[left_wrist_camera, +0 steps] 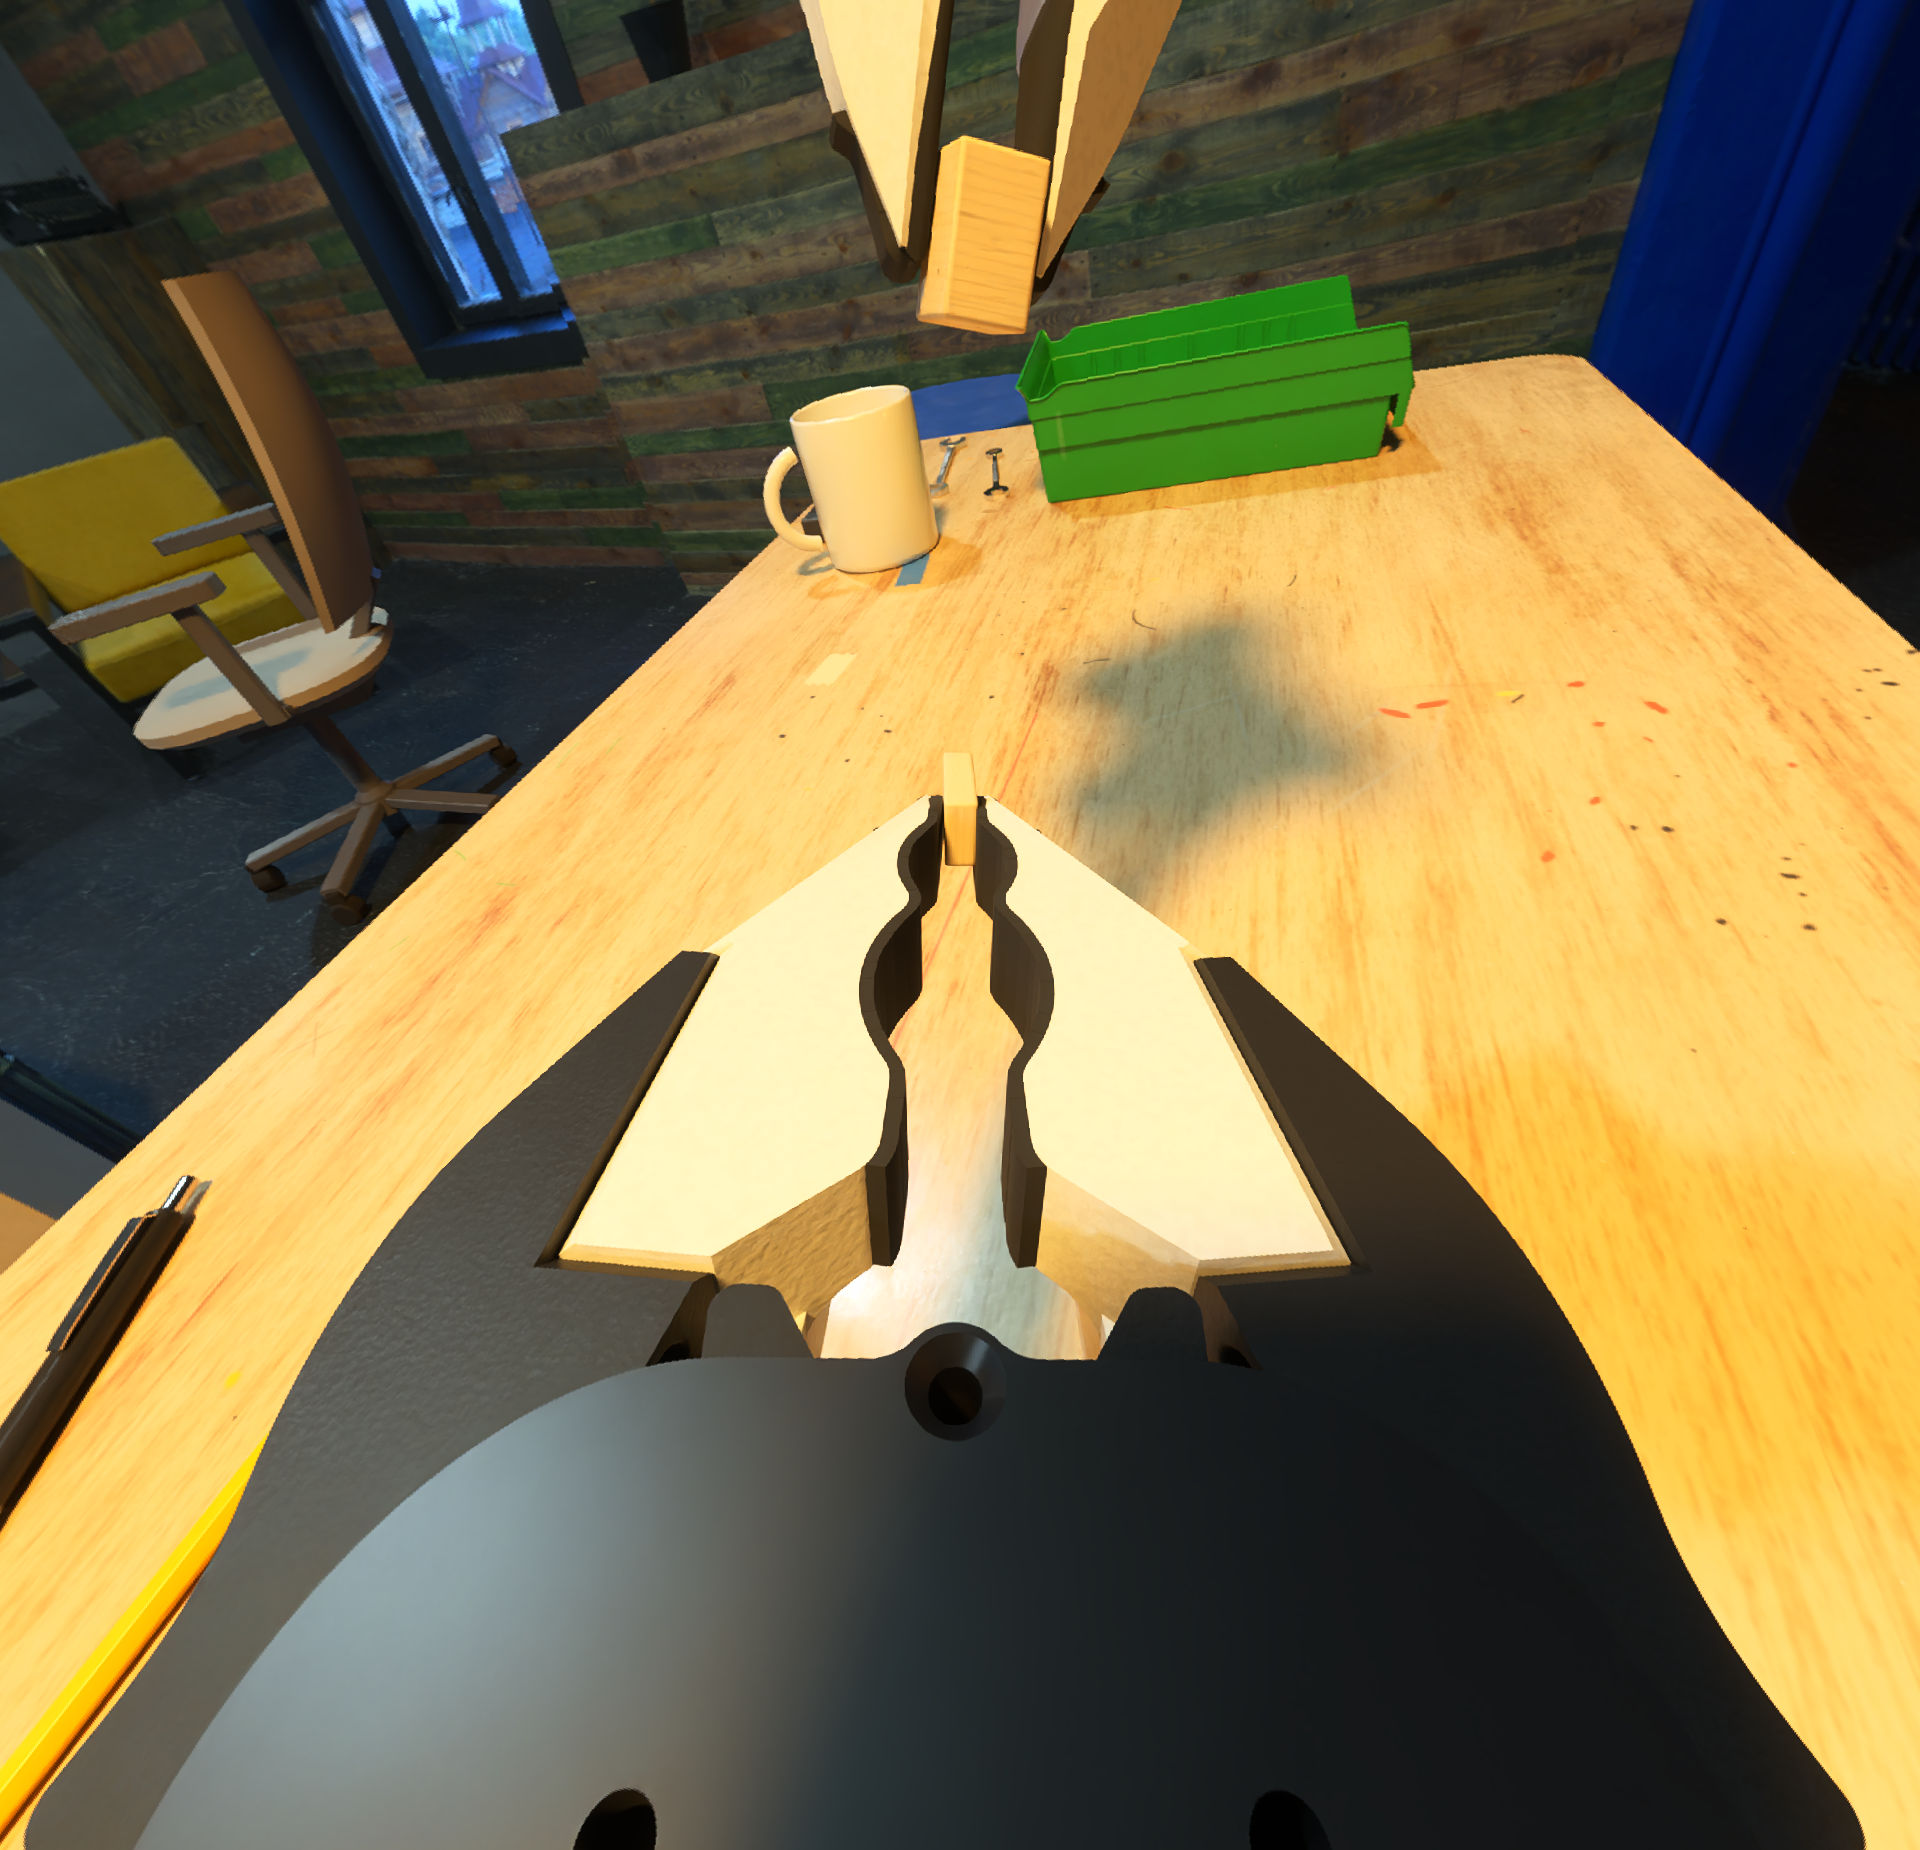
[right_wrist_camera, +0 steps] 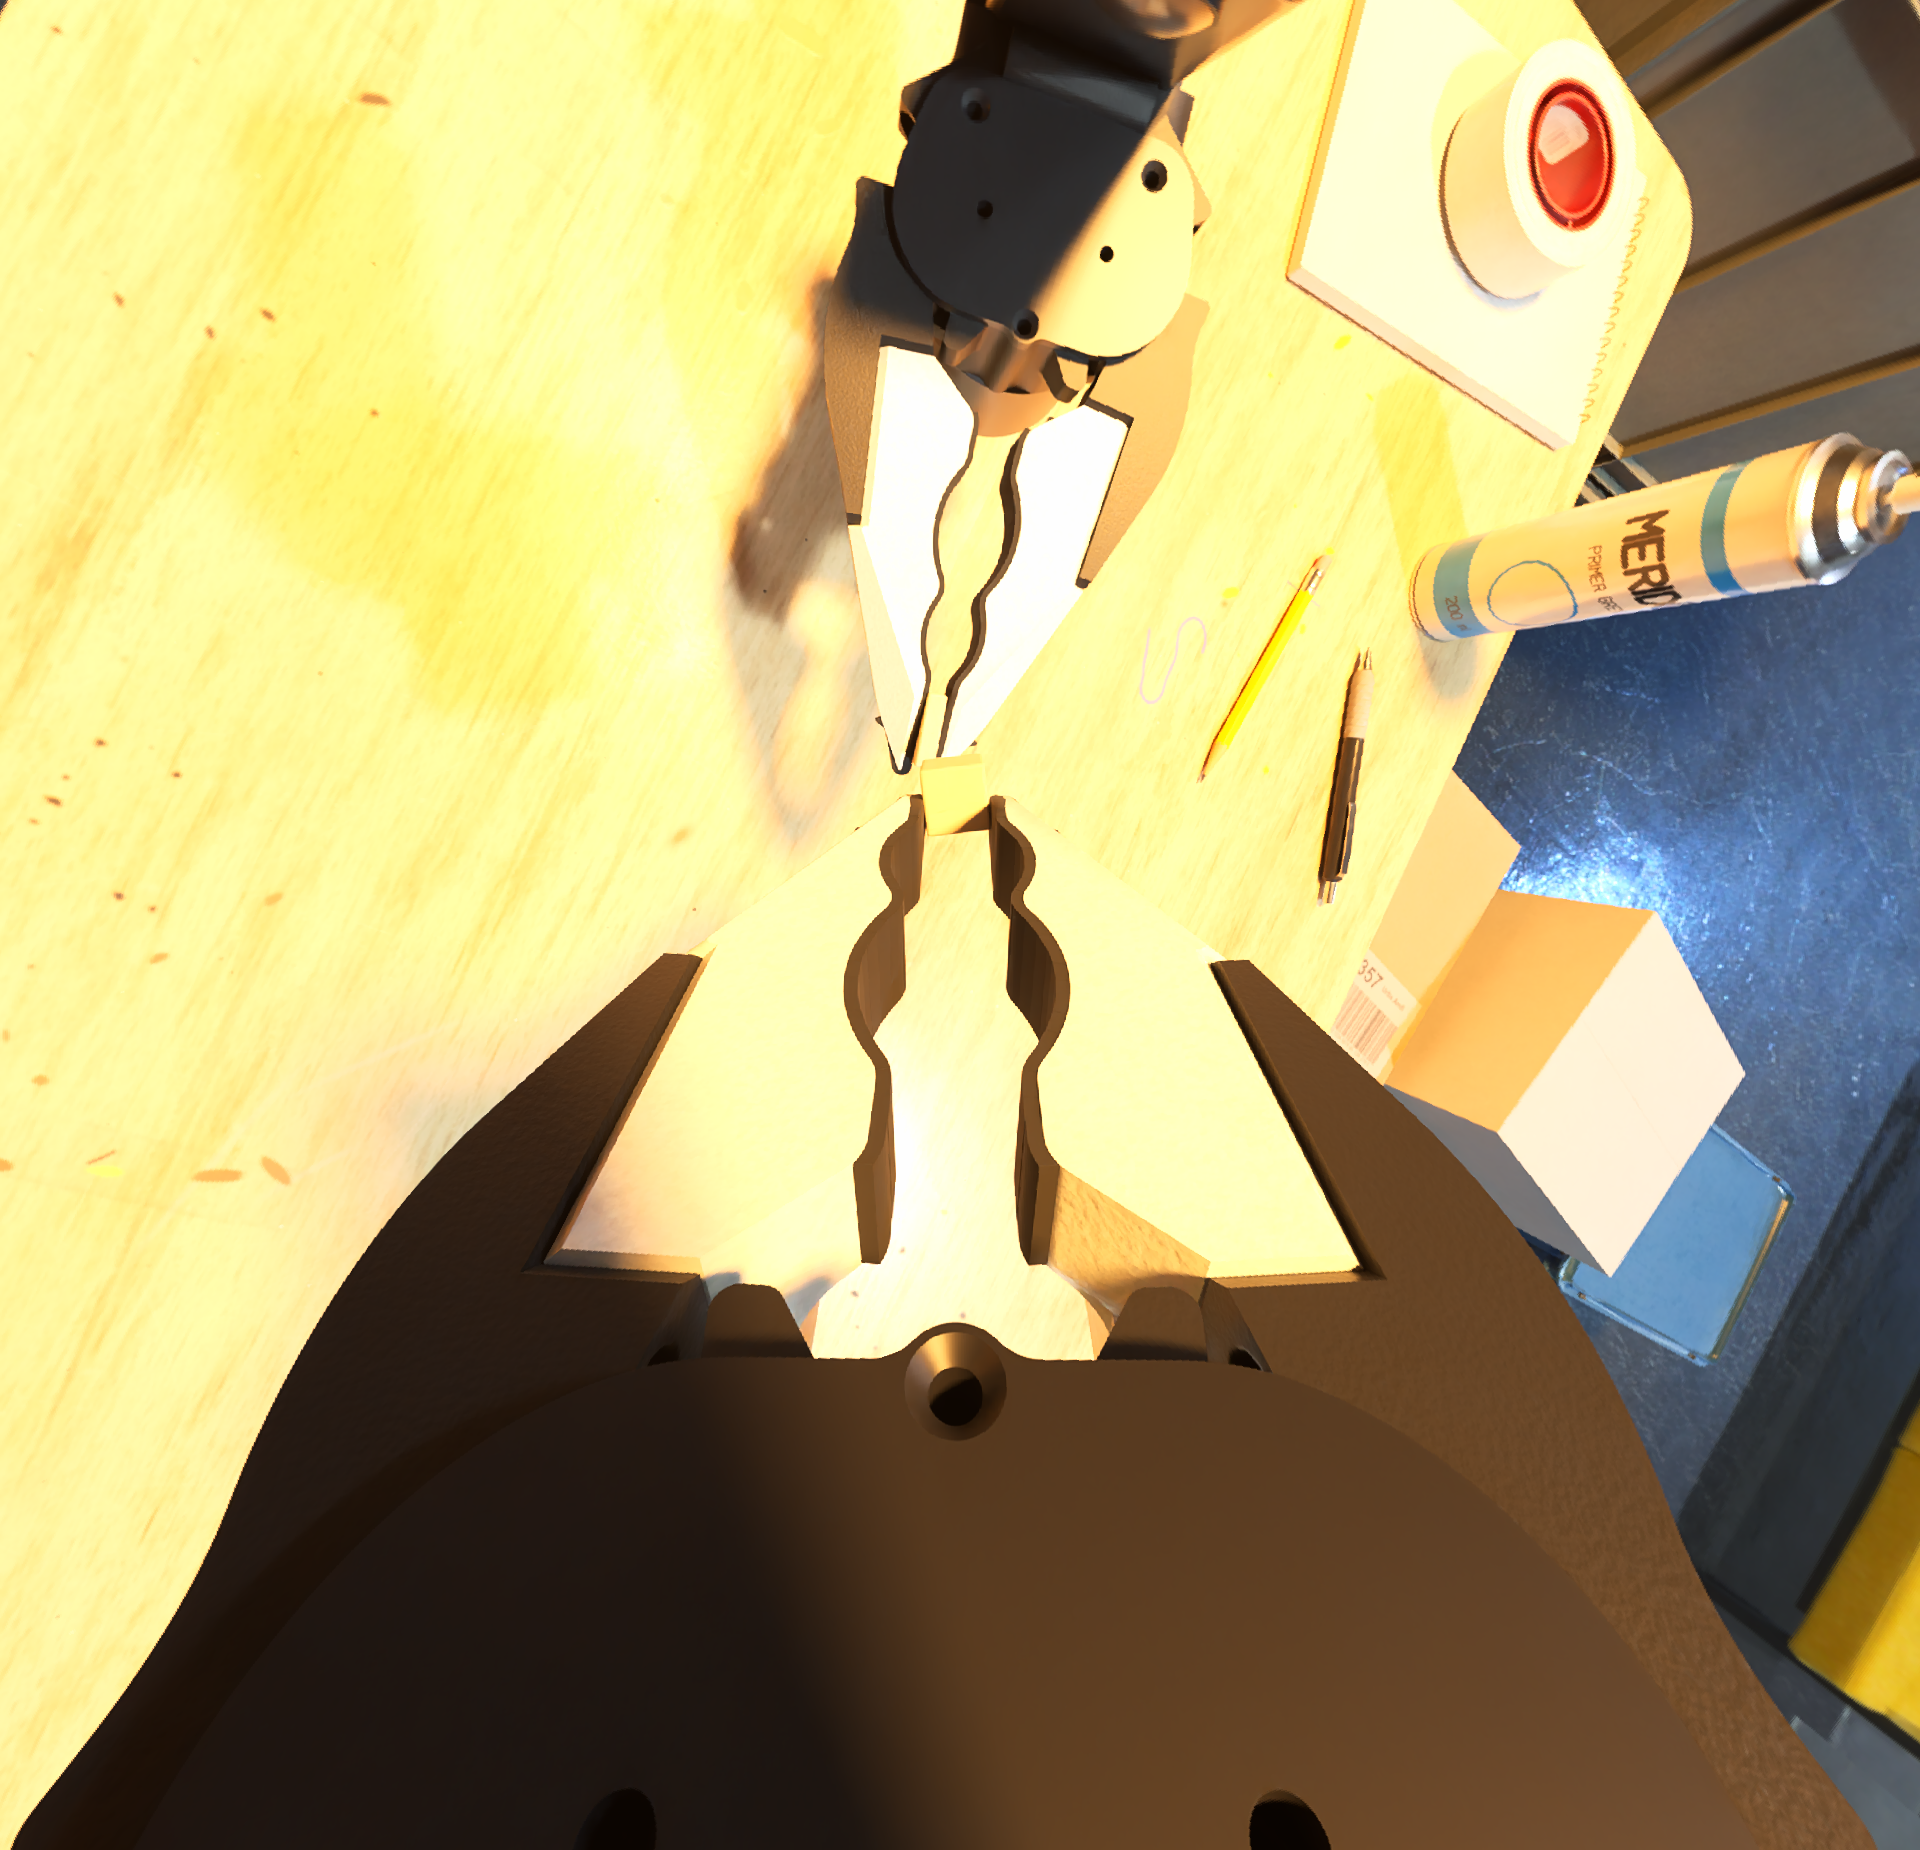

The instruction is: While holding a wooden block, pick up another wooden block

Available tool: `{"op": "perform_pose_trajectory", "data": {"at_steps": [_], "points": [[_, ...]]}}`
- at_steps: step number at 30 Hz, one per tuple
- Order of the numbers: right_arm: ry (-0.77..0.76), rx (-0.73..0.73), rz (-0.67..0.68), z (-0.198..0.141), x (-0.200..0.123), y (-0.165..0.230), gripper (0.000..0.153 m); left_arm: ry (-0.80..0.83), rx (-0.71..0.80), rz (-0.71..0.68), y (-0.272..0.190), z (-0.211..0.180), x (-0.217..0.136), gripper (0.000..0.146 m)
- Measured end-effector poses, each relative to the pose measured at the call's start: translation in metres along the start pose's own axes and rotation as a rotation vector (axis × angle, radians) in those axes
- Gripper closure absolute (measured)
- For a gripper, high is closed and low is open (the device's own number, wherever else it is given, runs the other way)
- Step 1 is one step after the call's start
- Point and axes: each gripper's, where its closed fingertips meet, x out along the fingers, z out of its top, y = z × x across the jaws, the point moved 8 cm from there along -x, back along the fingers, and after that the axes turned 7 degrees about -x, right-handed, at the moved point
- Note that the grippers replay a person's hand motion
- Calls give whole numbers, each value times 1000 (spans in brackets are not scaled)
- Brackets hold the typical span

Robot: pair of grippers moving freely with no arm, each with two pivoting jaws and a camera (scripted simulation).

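Note:
My left gripper [left_wrist_camera: 958,821] is shut on a small pale wooden block [left_wrist_camera: 958,803], pinched at the fingertips low over the wooden table [left_wrist_camera: 1351,969]. Whether the block touches the table I cannot tell. My right gripper [left_wrist_camera: 971,278] hangs high above and beyond it, pointing down, shut on a second, larger-looking wooden block [left_wrist_camera: 987,231]. In the right wrist view, my right gripper [right_wrist_camera: 954,808] holds that block [right_wrist_camera: 954,792] at its tips, straight above the left gripper [right_wrist_camera: 925,756], whose fingers point toward the camera.
A cream mug [left_wrist_camera: 862,475], a wrench [left_wrist_camera: 948,460], a bolt [left_wrist_camera: 995,470] and a green bin [left_wrist_camera: 1216,398] stand at the far end. A notebook [right_wrist_camera: 1382,273] with a tape roll [right_wrist_camera: 1527,169], a tube [right_wrist_camera: 1642,553], a pencil [right_wrist_camera: 1262,668], a pen [right_wrist_camera: 1345,782] and a box [right_wrist_camera: 1558,1062] lie by the table edge.

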Motion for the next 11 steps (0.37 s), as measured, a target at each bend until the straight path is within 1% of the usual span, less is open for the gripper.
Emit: {"op": "perform_pose_trajectory", "data": {"at_steps": [6, 11], "points": [[20, 59, -5, -1, 1, -1, 141, 12, 55, 43, 0, 0, 0, 142], [54, 43, -7, -3, 0, -1, 141, 9, 50, 35, 0, 0, 0, 142]]}}
